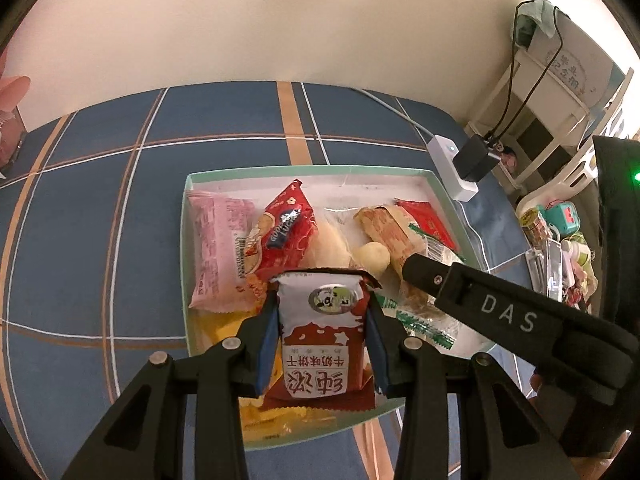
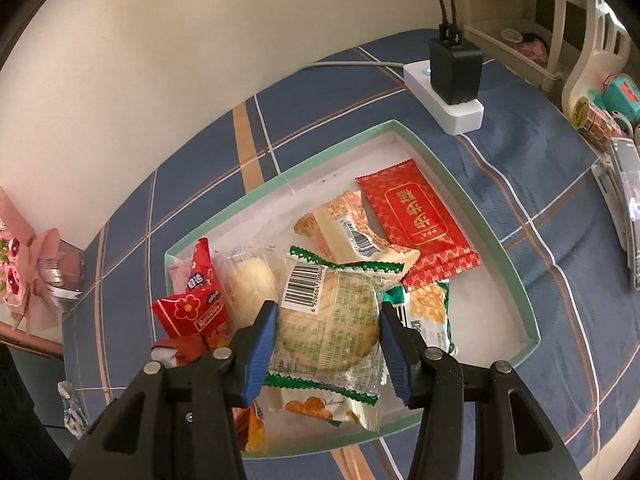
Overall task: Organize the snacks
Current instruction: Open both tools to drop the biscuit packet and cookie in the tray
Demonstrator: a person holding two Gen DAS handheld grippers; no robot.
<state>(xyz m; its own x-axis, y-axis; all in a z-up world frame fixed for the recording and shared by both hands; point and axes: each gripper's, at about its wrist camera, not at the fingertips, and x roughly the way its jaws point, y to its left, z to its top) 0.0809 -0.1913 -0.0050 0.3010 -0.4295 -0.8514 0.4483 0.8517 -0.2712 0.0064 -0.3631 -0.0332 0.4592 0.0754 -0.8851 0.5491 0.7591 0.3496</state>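
Note:
A shallow green-rimmed tray point(image 1: 186, 216) point(image 2: 496, 248) on the blue plaid cloth holds several snack packets. My left gripper point(image 1: 322, 344) is shut on a red-and-white milk biscuit packet point(image 1: 320, 340) and holds it over the tray's near side. My right gripper point(image 2: 328, 344) is shut on a clear green-edged cracker packet point(image 2: 328, 320) above the tray; its black arm point(image 1: 500, 312) shows in the left wrist view. In the tray lie a pink packet point(image 1: 218, 248), a red packet point(image 1: 284, 232) and a red flat packet point(image 2: 416, 220).
A white power strip point(image 2: 444, 96) with a black charger point(image 2: 456, 72) lies beyond the tray's far right corner. A shelf with small items point(image 1: 560, 240) stands at the right. A pink bouquet point(image 2: 24, 272) sits at the left. A cream wall runs behind the table.

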